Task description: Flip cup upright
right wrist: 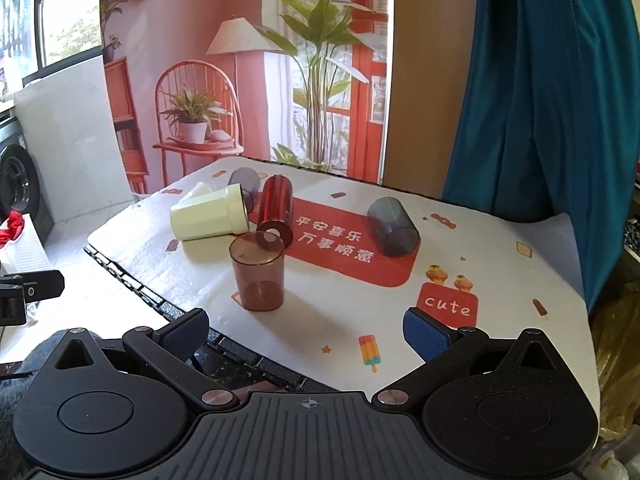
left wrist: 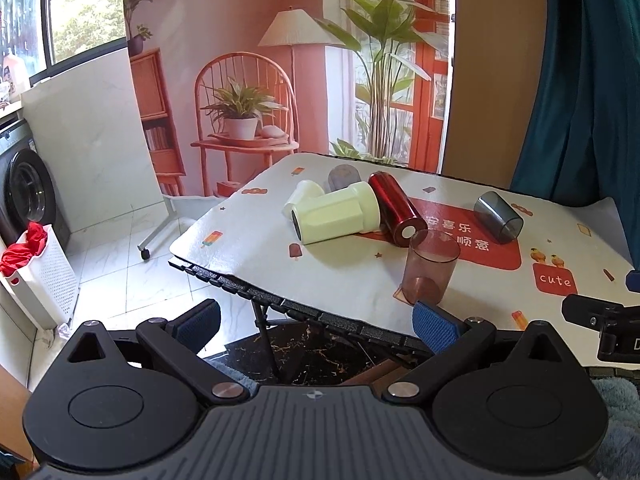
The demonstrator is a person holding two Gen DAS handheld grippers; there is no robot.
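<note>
Six cups on the tabletop (right wrist: 500,280): brown translucent cup (right wrist: 258,272) standing upright near the front edge, mouth up; cream cup (right wrist: 208,218), smaller cream cup (right wrist: 196,194), red metallic cup (right wrist: 276,210), grey cup (right wrist: 394,226) and far grey cup (right wrist: 244,182) lying on their sides behind it. Left hand-held gripper (left wrist: 316,322) and right hand-held gripper (right wrist: 306,332) spread wide apart, grasping nothing, held short of the brown cup.

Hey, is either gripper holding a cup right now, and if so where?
Nothing is held. The left gripper and right gripper are both open and empty.
</note>
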